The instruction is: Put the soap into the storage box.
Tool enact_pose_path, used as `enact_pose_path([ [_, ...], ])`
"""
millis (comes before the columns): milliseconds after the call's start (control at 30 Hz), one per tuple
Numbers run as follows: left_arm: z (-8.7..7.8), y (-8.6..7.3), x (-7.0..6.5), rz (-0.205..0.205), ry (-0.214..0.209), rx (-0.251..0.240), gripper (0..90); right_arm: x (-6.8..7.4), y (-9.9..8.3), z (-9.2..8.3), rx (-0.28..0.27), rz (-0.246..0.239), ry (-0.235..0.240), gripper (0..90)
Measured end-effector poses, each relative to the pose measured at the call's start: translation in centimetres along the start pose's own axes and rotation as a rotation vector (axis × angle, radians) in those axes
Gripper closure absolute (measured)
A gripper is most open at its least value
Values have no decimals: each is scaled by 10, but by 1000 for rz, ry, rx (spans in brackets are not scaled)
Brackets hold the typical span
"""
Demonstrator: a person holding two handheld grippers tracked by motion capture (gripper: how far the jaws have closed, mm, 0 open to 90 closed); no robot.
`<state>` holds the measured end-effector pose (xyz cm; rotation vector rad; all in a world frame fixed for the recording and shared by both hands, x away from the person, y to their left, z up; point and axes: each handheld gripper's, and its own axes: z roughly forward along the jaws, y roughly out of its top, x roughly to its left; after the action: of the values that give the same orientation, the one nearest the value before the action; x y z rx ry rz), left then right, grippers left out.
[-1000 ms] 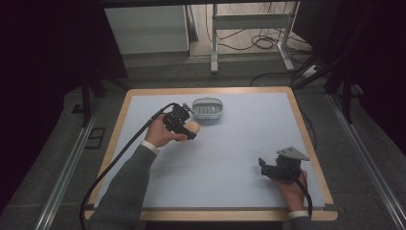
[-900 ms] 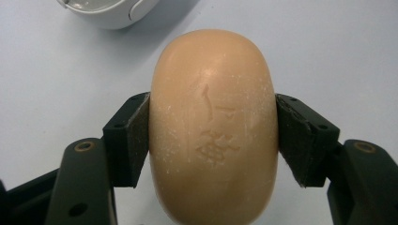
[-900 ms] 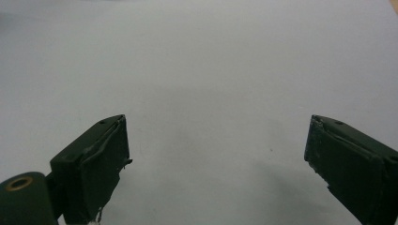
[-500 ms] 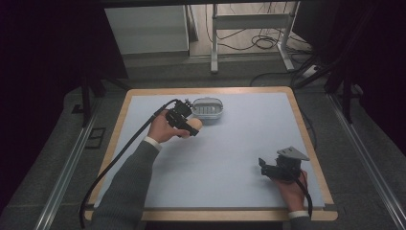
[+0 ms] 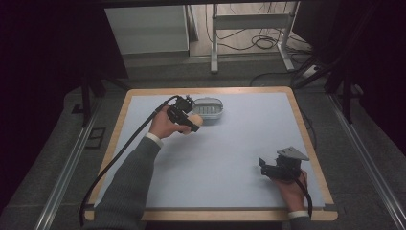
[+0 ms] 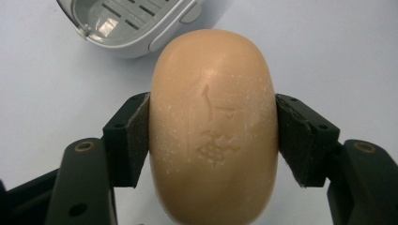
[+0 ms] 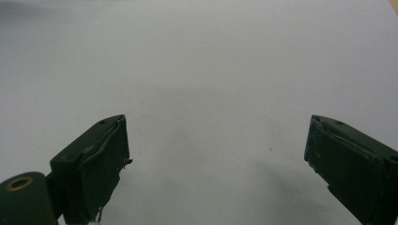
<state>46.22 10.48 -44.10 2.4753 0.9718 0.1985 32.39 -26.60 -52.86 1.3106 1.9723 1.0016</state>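
Observation:
A tan oval bar of soap [image 6: 213, 126] with a stamped mark is clamped between the pads of my left gripper [image 6: 213, 140]. In the high view the left gripper [image 5: 189, 120] holds the soap [image 5: 195, 119] just left of a grey soap dish [image 5: 209, 109] with a slotted floor, at the back middle of the table. The dish [image 6: 131, 23] lies just beyond the soap in the left gripper view. My right gripper [image 5: 266, 167] rests near the table's front right with its jaws wide apart; the right gripper [image 7: 216, 154] has nothing between its fingers.
The pale blue table top [image 5: 239, 139] has a wooden rim [image 5: 311, 143]. Dark floor, rails and table legs surround it. A cable [image 5: 119, 153] trails from the left gripper toward the front left.
The left hand has carried the soap slightly closer to the soap dish. The right hand has stayed still.

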Motion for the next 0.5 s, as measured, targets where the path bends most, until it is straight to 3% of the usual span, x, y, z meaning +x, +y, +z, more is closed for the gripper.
enact_pose_path([
  [500,7,17,7,9,2,9,329,0,0,0,-1,0,-3,67],
])
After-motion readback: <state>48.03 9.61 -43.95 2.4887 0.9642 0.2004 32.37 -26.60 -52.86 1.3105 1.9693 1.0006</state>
